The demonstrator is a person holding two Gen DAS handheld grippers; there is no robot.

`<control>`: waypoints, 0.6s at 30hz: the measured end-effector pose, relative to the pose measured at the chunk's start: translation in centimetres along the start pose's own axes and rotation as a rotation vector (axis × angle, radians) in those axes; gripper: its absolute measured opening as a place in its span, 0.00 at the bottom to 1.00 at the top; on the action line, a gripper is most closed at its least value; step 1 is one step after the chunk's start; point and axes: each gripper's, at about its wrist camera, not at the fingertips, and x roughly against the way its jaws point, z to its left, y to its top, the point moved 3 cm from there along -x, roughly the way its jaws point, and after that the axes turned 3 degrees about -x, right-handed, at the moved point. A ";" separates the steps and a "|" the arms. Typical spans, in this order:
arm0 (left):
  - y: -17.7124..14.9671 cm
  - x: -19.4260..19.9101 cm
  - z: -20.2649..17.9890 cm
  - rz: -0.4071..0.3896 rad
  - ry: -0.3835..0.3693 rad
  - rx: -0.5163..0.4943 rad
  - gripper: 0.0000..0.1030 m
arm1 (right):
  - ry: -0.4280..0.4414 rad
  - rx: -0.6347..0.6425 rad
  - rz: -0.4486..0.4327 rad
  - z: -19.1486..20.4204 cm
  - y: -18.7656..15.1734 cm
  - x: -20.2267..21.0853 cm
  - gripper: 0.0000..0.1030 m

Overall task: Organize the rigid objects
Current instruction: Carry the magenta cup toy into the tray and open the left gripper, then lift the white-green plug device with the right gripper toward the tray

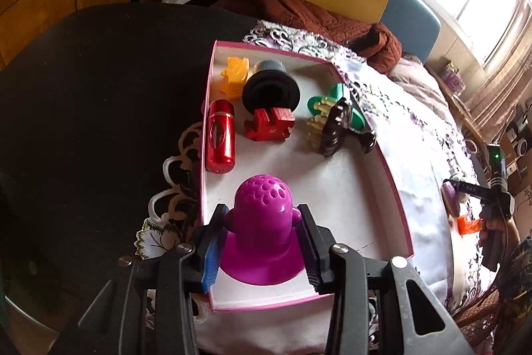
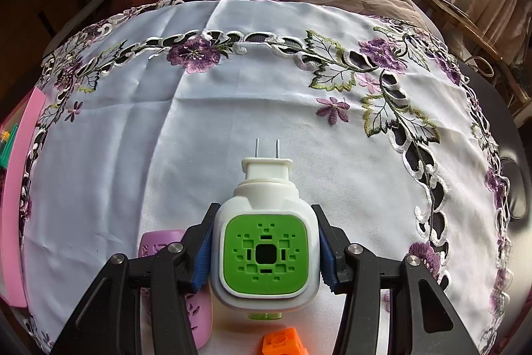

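— Where was the magenta massager [image 1: 262, 222]?
— Low centre, clamped in the left claw [image 1: 262, 223] over the pink box [image 1: 395, 205].
— The right claw [image 2: 266, 252]?
— Gripping the white-green plug-in device [image 2: 266, 255], lower centre.

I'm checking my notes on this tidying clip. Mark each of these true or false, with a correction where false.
1. The left gripper holds a magenta dome-shaped object over the pink box. True.
2. The right gripper is empty. False: its fingers clamp a white plug-in device with a green face.
3. A red cylinder lies in the box by its left wall. True.
4. The yellow toy sits outside the box. False: it is inside, in the far corner.
5. The device's two prongs point away from the camera. True.
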 end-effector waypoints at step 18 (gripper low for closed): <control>1.4 -2.6 -0.8 -0.060 0.142 -0.110 0.38 | -0.008 0.011 -0.003 0.2 -0.2 0.1 0.51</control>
